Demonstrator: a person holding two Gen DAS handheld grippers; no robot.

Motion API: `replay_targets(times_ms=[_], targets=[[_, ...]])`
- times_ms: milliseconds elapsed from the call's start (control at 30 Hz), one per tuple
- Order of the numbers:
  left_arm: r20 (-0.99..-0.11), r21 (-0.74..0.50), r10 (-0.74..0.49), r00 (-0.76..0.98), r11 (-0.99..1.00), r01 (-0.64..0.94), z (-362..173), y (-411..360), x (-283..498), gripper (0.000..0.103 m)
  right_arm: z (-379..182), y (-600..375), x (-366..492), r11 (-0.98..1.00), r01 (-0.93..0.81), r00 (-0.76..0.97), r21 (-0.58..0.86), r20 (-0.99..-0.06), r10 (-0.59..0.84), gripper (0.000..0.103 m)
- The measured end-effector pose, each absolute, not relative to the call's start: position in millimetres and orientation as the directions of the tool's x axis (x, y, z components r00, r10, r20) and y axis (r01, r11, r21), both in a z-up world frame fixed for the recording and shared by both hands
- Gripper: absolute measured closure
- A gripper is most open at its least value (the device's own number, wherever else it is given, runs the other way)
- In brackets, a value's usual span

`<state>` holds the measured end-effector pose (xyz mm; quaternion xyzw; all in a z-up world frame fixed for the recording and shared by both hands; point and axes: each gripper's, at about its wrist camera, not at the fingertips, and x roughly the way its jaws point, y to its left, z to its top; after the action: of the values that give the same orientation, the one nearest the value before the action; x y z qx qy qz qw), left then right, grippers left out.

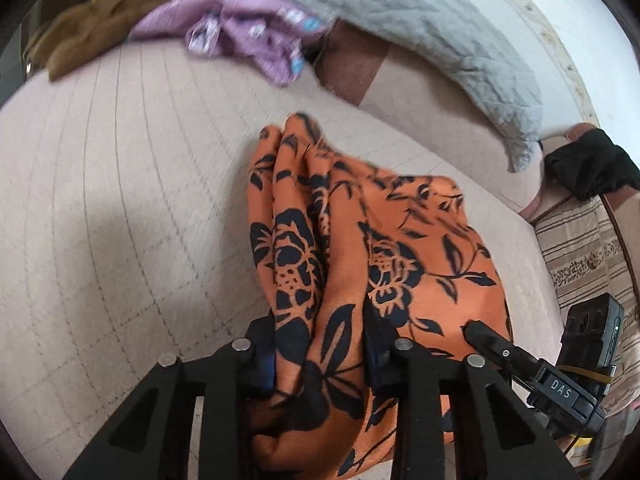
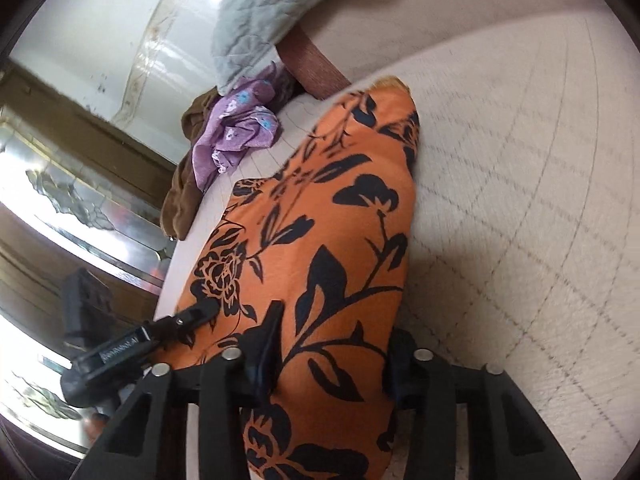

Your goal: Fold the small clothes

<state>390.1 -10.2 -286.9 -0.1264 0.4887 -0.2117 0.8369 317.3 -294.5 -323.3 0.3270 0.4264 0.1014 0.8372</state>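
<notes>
1. On the pale pink quilted mattress (image 1: 120,184): an orange satin garment with a black floral print (image 1: 360,240), partly gathered, its near end lifted into both tools and its far end trailing on the quilting.
2. Left gripper (image 1: 320,344): fingers pressed onto a bunched fold of the orange garment; cloth fills the gap between them.
3. Right gripper (image 2: 332,356): likewise pinching the orange garment (image 2: 320,240), with fabric draped over and between the fingers. In the left wrist view it enters at lower right, its tip touching the cloth near the left tool.
4. Far side of the mattress: a crumpled lilac printed garment (image 1: 248,36) beside a brown cloth (image 1: 92,28); a grey quilted blanket (image 1: 420,28) lies behind them. A black item (image 1: 592,164) sits off to the right, kind unclear.
5. Step in hand (judgement): both tools carry one held edge, apparently mid-fold or repositioning; motion blur prevents certainty.
6. Next move calls for (judgement): laying the held edge flat over the trailing part, keeping both grips level so the slippery fabric does not slide or bunch, then letting go.
</notes>
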Motion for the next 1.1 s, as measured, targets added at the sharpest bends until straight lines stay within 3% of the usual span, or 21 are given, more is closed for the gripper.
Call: replay_targets(times_ms=[367,600,667,700,767,800,867,933,1000,1033,1100], targets=[[-0.701,-0.320,-0.467,0.539,0.881,0.347,-232,-43,277,0.072,-262,-318,225,0.839,0.032,0.752,0.544,-0.566,0.338,0.063],[-0.776,-0.265,-0.422,0.469,0.892,0.366,-268,-69,192,0.071,-278,-333,132,0.825,0.121,0.707,0.552,-0.631,0.319,0.063],[-0.821,-0.209,-0.359,0.445,0.913,0.351,-289,-73,180,0.062,-302,-334,109,0.821,0.198,0.658,0.535,-0.693,0.293,0.063],[-0.826,-0.203,-0.350,0.442,0.916,0.346,-296,-71,177,0.053,-316,-335,104,0.820,0.245,0.624,0.518,-0.731,0.276,0.060],[-0.827,-0.204,-0.342,0.446,0.922,0.329,-290,-64,176,0.050,-332,-343,91,0.776,0.330,0.598,0.537,-0.755,0.268,0.032],[-0.830,-0.198,-0.334,0.447,0.925,0.323,-281,-61,175,0.050,-329,-347,86,0.755,0.342,0.601,0.559,-0.748,0.282,0.032],[-0.807,-0.151,-0.298,0.510,0.939,0.309,-260,-55,167,0.049,-308,-354,73,0.755,0.350,0.633,0.555,-0.734,0.246,0.031],[-0.768,-0.069,-0.233,0.597,0.956,0.284,-241,-50,158,0.036,-284,-355,58,0.783,0.330,0.700,0.527,-0.693,0.172,0.031],[-0.750,-0.020,-0.182,0.636,0.967,0.253,-234,-49,151,0.032,-265,-352,51,0.805,0.296,0.738,0.514,-0.658,0.149,0.032],[-0.758,-0.016,-0.180,0.627,0.966,0.258,-237,-51,149,0.032,-259,-346,51,0.808,0.280,0.748,0.519,-0.646,0.155,0.036],[-0.776,0.019,-0.152,0.612,0.964,0.263,-247,-55,142,0.032,-262,-330,57,0.807,0.274,0.727,0.523,-0.662,0.183,0.057]])
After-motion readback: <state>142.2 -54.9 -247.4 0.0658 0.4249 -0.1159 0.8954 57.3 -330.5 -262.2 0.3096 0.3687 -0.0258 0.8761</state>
